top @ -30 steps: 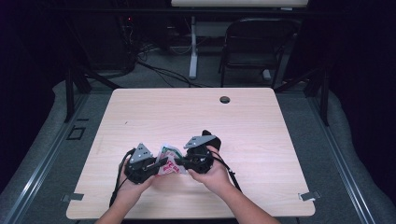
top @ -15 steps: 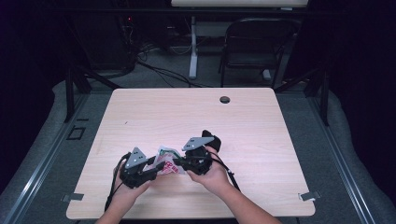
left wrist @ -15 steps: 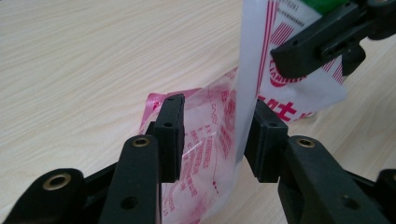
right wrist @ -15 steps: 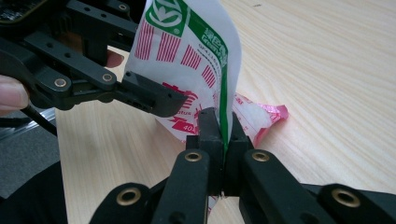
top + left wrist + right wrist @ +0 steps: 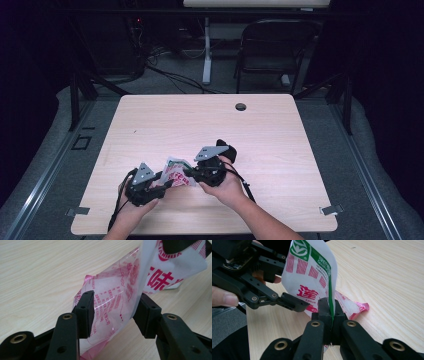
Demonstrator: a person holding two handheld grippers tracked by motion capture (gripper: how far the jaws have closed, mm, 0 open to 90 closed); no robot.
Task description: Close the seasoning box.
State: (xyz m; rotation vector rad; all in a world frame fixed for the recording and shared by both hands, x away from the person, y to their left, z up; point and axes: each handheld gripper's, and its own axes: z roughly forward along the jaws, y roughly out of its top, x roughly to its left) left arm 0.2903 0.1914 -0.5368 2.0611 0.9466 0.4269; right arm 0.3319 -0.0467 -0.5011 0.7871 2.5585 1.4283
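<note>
A thin plastic packet (image 5: 177, 175), white with red and green print, hangs near the table's front edge between both hands. My right gripper (image 5: 189, 173) is shut on the packet's edge (image 5: 309, 272), its pads (image 5: 324, 308) pressed together on the film. My left gripper (image 5: 167, 182) is open, and its jaws have just been opening. In the left gripper view the crumpled clear-and-pink part of the packet (image 5: 117, 297) passes loosely between the spread pads (image 5: 85, 312). One of the left gripper's fingers (image 5: 293, 302) reaches in beside the packet in the right gripper view.
The light wooden table (image 5: 200, 125) has a round cable hole (image 5: 241, 106) near its far edge. A dark chair (image 5: 272, 50) and floor cables (image 5: 175, 75) lie beyond it. Both hands work close to the front edge.
The left gripper has slid down and to the left, toward the front edge, and its jaws have spread off the packet. The right gripper has stayed put, still clamped on the packet.
</note>
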